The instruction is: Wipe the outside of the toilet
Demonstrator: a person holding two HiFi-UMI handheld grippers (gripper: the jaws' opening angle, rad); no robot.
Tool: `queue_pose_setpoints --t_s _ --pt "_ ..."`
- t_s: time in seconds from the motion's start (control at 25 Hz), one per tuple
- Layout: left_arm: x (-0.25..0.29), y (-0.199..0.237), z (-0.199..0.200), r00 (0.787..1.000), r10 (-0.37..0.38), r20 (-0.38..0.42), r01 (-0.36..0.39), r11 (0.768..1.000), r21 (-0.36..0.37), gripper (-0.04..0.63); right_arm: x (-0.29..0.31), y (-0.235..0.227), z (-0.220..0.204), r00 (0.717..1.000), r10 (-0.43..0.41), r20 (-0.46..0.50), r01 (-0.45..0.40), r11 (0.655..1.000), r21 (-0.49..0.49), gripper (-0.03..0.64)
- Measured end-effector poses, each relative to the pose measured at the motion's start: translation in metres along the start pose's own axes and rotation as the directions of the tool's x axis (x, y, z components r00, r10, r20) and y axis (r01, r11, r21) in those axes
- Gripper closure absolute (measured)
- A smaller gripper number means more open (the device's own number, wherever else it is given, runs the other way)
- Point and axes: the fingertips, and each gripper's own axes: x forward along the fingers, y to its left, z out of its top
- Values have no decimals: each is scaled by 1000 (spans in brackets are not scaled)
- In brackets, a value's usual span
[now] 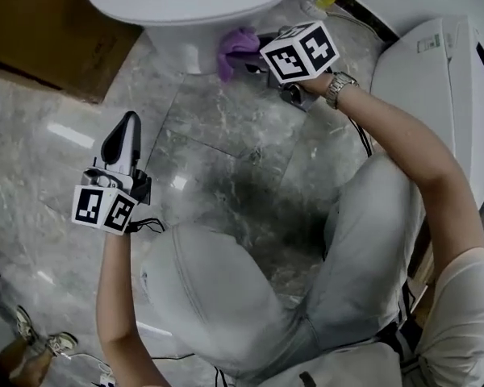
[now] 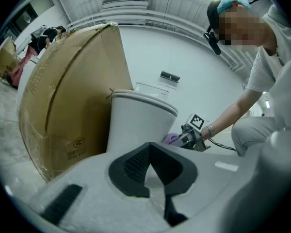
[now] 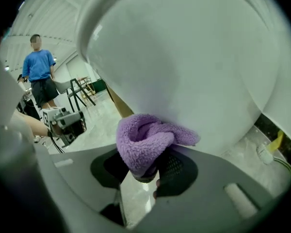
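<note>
The right gripper (image 3: 145,171) clenches its fingers on the cloth (image 3: 145,140) against the far toilet (image 3: 184,57), the left gripper (image 1: 127,127) has its fingers closed on nothing, and hard rubbing could pull the bunched cloth loose.

Your cloth (image 3: 148,142) is covering the jaw tips of the right gripper (image 3: 145,174); the pinch itself is sitting out of sight underneath. Head view: that gripper is blocking the cloth's 3 o'clock side. The toilet (image 1: 185,6) is running off the frame at 12 o'clock, the cardboard box (image 1: 40,31) at 10 o'clock.
</note>
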Motion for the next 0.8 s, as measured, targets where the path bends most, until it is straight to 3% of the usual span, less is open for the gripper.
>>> queue_pose_setpoints --t_s 0.36,0.6,0.8 --pt "19 -12 -11 991 -135 -21 136 991 8 591 -62 37 41 998 -30 64 35 996 -76 479" --pt "32 1 7 989 -145 -10 145 989 17 591 -92 54 58 997 -29 74 34 997 -72 479" --pt "54 11 12 990 -138 -34 139 989 45 591 -58 48 11 999 5 34 -5 1000 3 479"
